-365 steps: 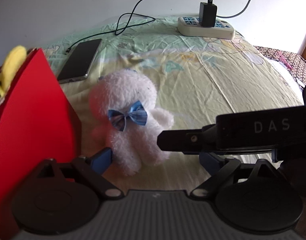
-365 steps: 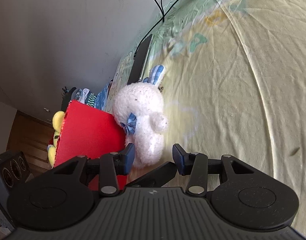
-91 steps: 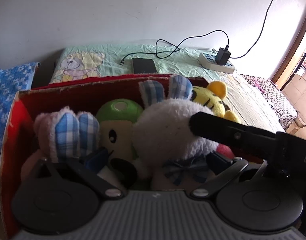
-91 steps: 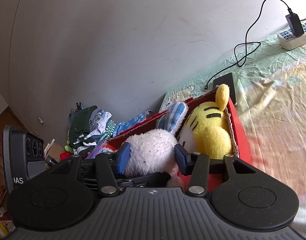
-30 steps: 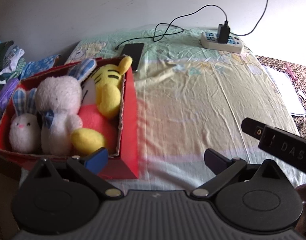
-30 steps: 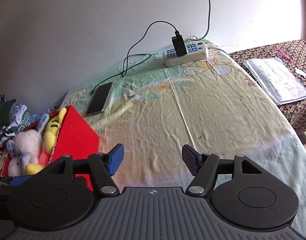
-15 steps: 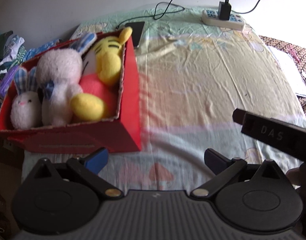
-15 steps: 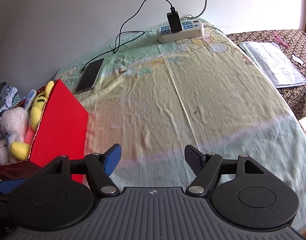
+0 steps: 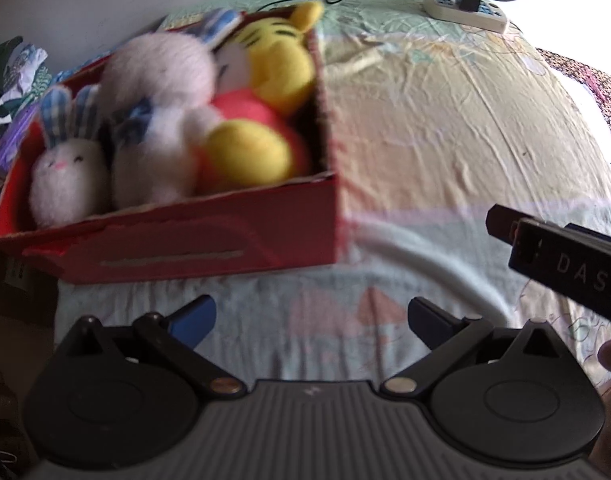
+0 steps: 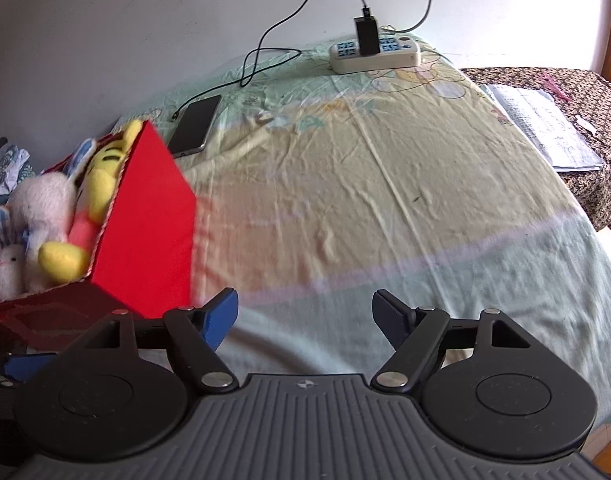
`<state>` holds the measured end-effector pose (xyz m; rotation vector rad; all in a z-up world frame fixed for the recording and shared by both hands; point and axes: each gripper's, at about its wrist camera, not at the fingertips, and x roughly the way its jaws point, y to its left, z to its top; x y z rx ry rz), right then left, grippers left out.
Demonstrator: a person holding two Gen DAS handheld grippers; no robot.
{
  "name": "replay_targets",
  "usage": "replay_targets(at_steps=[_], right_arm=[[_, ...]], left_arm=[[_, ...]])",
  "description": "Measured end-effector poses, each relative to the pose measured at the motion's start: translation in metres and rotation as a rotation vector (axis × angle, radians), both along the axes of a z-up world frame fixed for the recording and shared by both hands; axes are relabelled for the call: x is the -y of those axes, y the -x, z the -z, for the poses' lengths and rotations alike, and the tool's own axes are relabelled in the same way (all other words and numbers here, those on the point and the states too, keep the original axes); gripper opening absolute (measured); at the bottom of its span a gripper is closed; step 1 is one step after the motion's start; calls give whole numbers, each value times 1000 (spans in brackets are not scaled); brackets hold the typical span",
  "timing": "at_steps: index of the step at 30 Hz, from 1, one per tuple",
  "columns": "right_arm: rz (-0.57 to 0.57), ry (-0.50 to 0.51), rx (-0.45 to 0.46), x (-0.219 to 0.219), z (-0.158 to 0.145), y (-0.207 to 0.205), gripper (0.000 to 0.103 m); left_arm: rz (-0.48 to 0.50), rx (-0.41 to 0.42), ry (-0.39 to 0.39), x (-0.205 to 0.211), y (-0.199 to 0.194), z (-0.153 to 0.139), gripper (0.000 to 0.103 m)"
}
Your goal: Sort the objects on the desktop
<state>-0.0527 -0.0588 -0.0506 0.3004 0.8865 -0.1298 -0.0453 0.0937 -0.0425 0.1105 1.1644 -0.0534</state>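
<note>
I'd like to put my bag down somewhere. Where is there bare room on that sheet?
The widest bare patch lies between the red box, the phone, the power strip and the papers. The box itself is crowded with plush toys.

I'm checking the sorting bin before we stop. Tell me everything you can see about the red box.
The red box is an open-topped rectangular carton, apparently cardboard, with rough, frayed rims. It sits upright on the bedsheet at the bed's left edge. Packed inside are a small white bunny, a bigger white plush and a yellow tiger plush. Neither gripper touches it.
</note>
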Motion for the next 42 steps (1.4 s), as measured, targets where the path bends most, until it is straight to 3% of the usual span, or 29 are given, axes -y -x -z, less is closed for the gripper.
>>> replay_targets(at_steps=[12, 20, 27, 34, 42], right_arm=[[-92, 4, -12, -77, -12, -1, 77], [-100, -13, 19, -112, -35, -2, 77], [-91, -8, 76, -133, -61, -11, 77], [-67, -8, 102, -143, -77, -26, 80], [-62, 24, 70, -153, -84, -50, 81]], left_arm=[[-70, 4, 2, -74, 11, -5, 102], [-79, 54, -22, -115, 10, -25, 102], [-55, 99, -35, -137, -5, -45, 102], [-50, 76, -13, -151, -25, -54, 102], [-55, 73, -20, -154, -52, -58, 102]])
